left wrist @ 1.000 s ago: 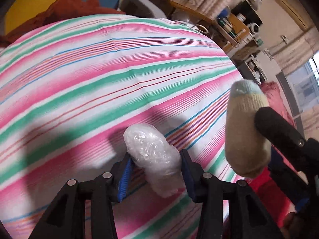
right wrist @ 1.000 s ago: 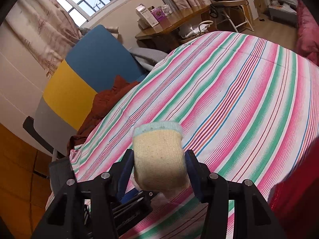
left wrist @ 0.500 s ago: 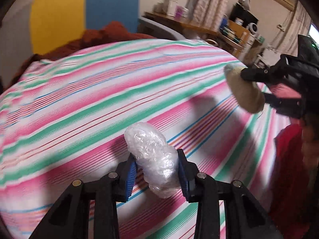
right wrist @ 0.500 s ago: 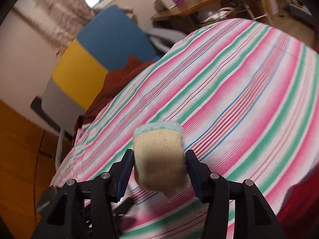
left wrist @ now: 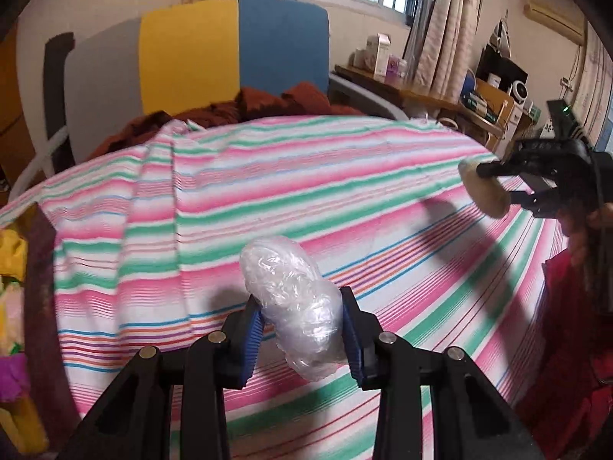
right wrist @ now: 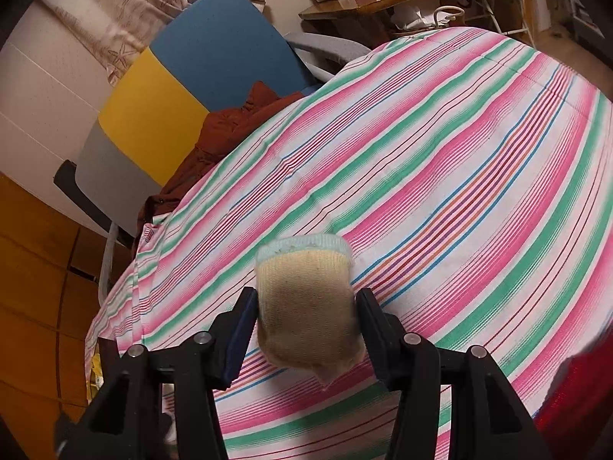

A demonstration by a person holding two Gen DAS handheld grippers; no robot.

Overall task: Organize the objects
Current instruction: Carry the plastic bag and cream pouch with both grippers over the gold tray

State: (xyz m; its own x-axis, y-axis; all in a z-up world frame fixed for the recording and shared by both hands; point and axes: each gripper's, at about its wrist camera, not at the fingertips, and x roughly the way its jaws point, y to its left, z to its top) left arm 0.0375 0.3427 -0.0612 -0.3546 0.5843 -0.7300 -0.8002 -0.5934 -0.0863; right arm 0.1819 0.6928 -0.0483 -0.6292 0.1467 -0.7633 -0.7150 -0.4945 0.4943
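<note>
My left gripper (left wrist: 302, 320) is shut on a crumpled wad of clear plastic wrap (left wrist: 295, 303), held above the striped bedspread (left wrist: 268, 191). In the right wrist view my right gripper (right wrist: 306, 318) is shut on a rolled beige sock (right wrist: 306, 303) with a pale blue cuff, also above the bedspread (right wrist: 440, 176). The left wrist view shows that right gripper (left wrist: 505, 184) at the far right, level with the bed's far side, the sock (left wrist: 484, 191) sticking out of it and a hand behind it.
A blue, yellow and grey chair back (left wrist: 207, 57) stands beyond the bed with a rust-brown garment (left wrist: 268, 105) heaped on it. A cluttered wooden desk (left wrist: 421, 92) lies at the back right. Yellow and purple items (left wrist: 11, 306) sit past the bed's left edge. Red fabric (left wrist: 567, 345) lies at the right.
The left gripper closed on the plastic wad, rose and tilted up, bringing the chair and window into view. The right gripper with the sock now appears farther away on the right.
</note>
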